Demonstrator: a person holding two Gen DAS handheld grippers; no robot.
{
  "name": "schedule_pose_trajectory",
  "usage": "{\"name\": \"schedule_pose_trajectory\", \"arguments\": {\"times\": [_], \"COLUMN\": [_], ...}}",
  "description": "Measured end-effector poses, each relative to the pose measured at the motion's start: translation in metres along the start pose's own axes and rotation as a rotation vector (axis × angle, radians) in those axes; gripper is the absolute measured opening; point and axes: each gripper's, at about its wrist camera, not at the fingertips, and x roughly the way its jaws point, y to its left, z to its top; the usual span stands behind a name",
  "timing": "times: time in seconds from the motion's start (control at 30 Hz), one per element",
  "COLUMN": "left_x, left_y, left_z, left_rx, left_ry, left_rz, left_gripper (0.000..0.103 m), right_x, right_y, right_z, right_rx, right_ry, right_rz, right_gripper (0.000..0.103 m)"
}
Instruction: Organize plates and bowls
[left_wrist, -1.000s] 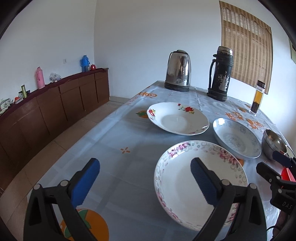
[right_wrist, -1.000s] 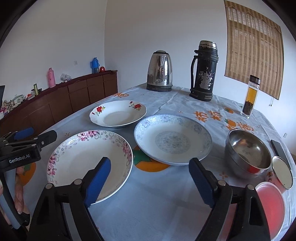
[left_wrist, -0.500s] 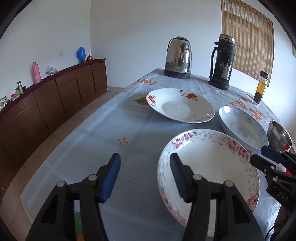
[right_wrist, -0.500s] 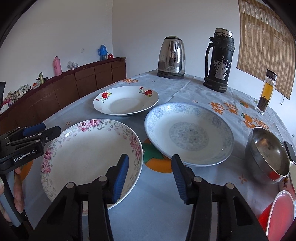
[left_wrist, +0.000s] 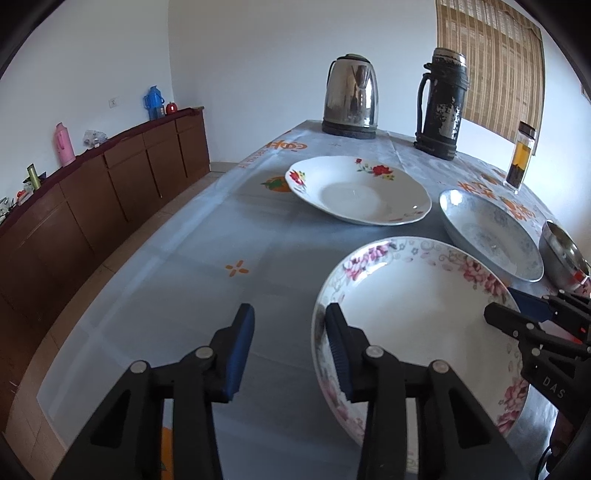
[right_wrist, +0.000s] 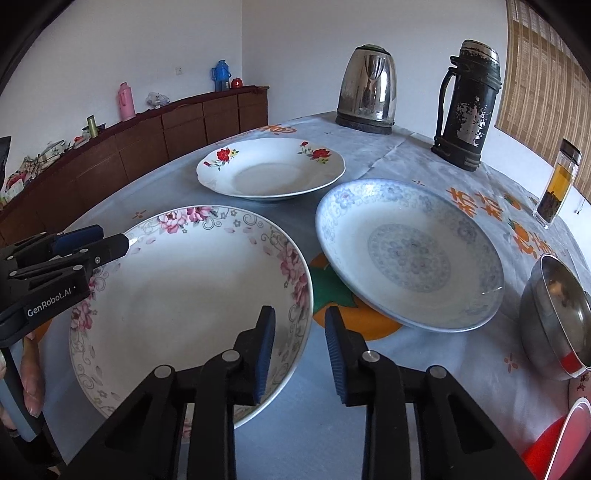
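Both tongs narrower, straddling plate (right_wrist: 192, 280) rim

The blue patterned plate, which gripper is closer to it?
Right. The right gripper straddles the pink flowered plate's rim facing the blue plate; the left gripper straddles the opposite rim.

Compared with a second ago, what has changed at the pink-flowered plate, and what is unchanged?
Both grippers have moved in on the pink-flowered plate and their jaws have just been closing. The left gripper now straddles its left rim, the right gripper its right rim; neither visibly pinches it yet. The plate lies flat where it was. The rose plate, blue plate, steel bowl, kettle and flask have not moved.
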Motion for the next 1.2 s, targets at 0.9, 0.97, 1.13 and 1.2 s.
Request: {"name": "schedule_pose_trajectory", "arguments": {"times": [0.9,0.97,1.13,1.2], "left_x": [-0.002,-0.002,-0.002,-0.003], "left_y": [-0.015,-0.015,-0.014,-0.015], "left_z": [-0.003,-0.003,-0.003,-0.002], "left_rx": [0.07,0.068,0.063,0.066], "left_ry": [-0.015,-0.017,-0.02,-0.021], "left_rz": [0.002,0.001,0.003,0.007], "left_gripper": [0.007,0.007,0.007,0.007], "right_x": [0.002,0.002,-0.001,-0.003], "right_y": [0.003,0.004,0.005,0.006], "right_z": [0.002,0.002,0.002,0.001], "right_rx": [-0.019,-0.022,-0.033,-0.035], "right_ry": [0.007,0.005,-0.011,-0.017], "right_rz": [0.038,0.037,0.027,0.026], "right_gripper": [0.021,0.021,0.021,0.021]}}
